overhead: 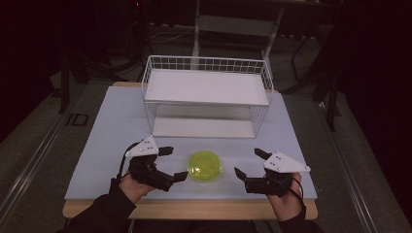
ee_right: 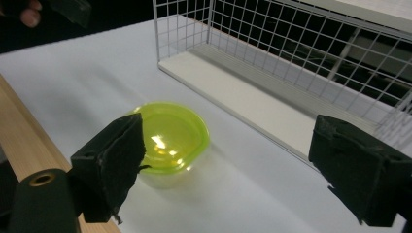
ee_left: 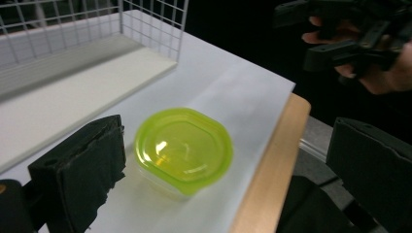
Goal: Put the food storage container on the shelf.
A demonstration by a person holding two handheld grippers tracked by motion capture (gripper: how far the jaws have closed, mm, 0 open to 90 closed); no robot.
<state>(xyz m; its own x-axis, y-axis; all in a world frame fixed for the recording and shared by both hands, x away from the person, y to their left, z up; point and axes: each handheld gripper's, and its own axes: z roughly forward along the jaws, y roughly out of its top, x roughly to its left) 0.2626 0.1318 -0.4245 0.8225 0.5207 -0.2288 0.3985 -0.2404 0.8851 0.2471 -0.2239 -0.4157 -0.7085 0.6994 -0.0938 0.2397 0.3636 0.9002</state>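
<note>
Dark room all round; work surface is a pale blue-white sheet laid on a light wooden table [overhead: 194, 209], its wood edge showing along the near side.

Largest item: white wire-grid shelf rack with two flat white boards [overhead: 206, 87], standing at the far half of the sheet, open side facing the person. Both boards bare.

Next: small clear plastic tub with a translucent lime-green lid [overhead: 205, 166], sitting upright on the sheet, near the front edge, in front of the rack and apart from it. Lid looks seated all round.

Left gripper [overhead: 173, 164]: jaws spread wide, nothing between them, just left of the tub, not touching. Right gripper [overhead: 248, 162]: jaws likewise spread and empty, right of the tub, a little farther off. The tub lies between the two tools.

Judgement: step in hand is the approach before a grasp; tub not yet taken.

Notes for doing it well:
- Bring one gripper in level, jaws either side of the tub wall below the lid rim.
- Close gently; thin plastic likely flexes, and the lid could pop.
- Keep the tub upright while lifting toward the rack.
</note>
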